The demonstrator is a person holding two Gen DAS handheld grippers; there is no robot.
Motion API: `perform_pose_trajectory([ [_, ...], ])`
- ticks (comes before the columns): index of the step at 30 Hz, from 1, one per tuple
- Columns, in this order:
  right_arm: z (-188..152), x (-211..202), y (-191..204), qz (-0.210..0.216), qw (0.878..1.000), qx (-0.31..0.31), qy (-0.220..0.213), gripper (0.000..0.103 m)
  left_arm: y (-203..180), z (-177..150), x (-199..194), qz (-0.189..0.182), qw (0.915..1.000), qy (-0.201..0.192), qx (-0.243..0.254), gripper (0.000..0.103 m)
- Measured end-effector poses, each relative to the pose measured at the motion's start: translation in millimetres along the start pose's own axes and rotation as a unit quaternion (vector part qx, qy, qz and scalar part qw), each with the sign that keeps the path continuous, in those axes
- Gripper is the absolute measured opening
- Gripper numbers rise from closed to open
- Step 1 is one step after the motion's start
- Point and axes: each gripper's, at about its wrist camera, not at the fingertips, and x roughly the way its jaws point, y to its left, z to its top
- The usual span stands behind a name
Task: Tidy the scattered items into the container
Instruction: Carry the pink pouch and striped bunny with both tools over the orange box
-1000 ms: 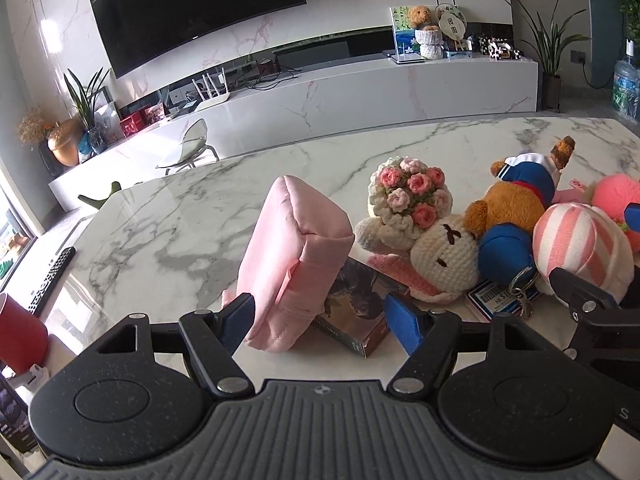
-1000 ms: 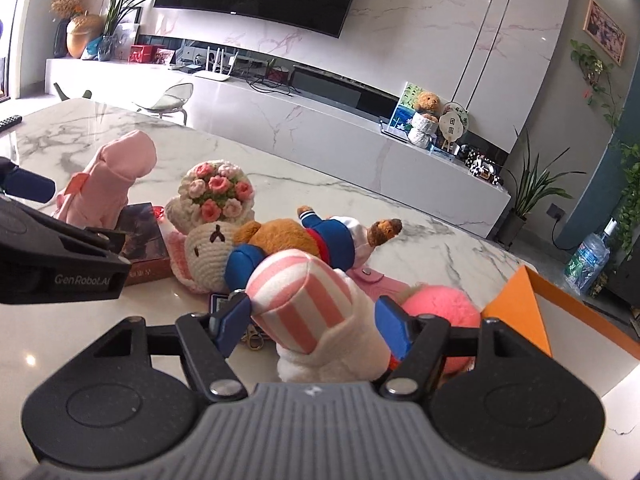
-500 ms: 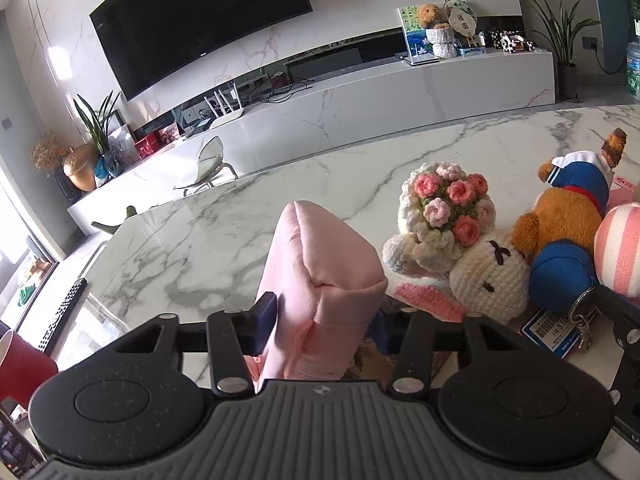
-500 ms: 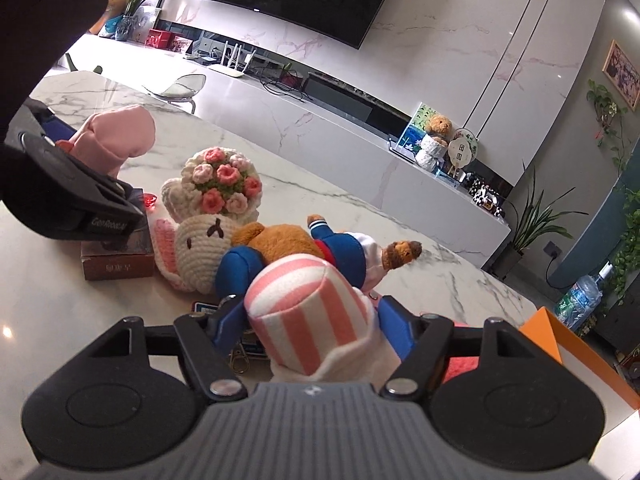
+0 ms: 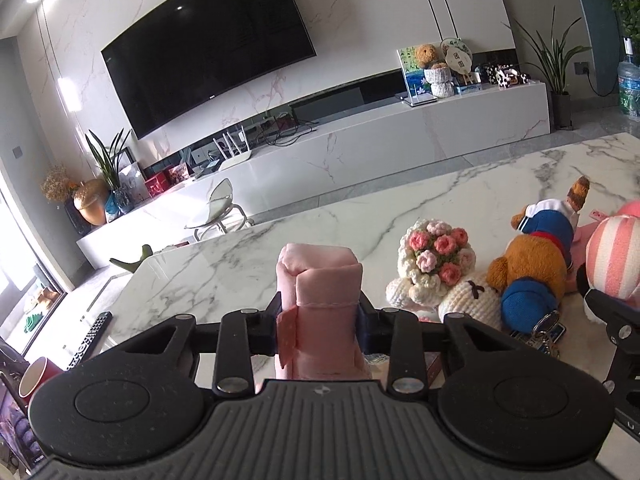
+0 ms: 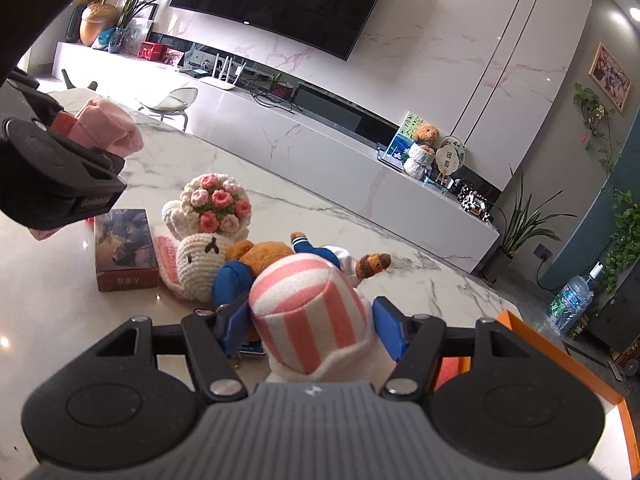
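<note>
Left gripper [image 5: 319, 322] fingers clenched on soft pink fabric pouch [image 5: 320, 300], lifted off marble worktop [image 5: 224, 272]. Right gripper [image 6: 310, 322] fingers closing around pink-white striped plush [image 6: 308, 312]; squashy plush could have slipped. Orange container [image 6: 560, 350] at right.

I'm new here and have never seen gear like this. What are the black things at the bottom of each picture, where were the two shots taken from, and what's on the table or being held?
These are hand-held two-finger grippers, each with a wide-angle camera looking along its fingers. One picture comes from the left gripper, the other from the right gripper. The left one is shut on a pink fabric pouch. The right one's jaws are closing around a pink-striped plush. On the marble table lie a crochet bouquet, a crochet bunny, a brown teddy in blue and a small box. The orange container sits at the right.
</note>
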Motion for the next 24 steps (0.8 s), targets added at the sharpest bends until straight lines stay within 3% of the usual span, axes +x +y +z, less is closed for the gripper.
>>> perform_pose_trajectory([
  [5, 1.6, -26.7, -9.7, -0.013, 1.000, 0.018, -0.017, 0.067, 5.2, 7.0, -32.1, -0.018, 0.9995, -0.022, -0.014, 0.038],
  [15, 8.7, -86.3, -58.6, -0.029, 0.993, 0.101, -0.054, 0.067, -12.6, 35.3, -103.4, -0.087, 0.9927, -0.080, -0.021, 0.038],
  [20, 9.3, -115.7, -101.2, -0.035, 0.985, 0.155, -0.068, 0.067, -33.9, 55.0, -133.0, -0.139, 0.9840, -0.110, -0.022, 0.038],
  [24, 3.6, -134.4, -140.3, -0.057, 0.978, 0.187, -0.072, 0.067, -57.1, 74.2, -150.8, -0.192, 0.9721, -0.133, -0.022, 0.038],
])
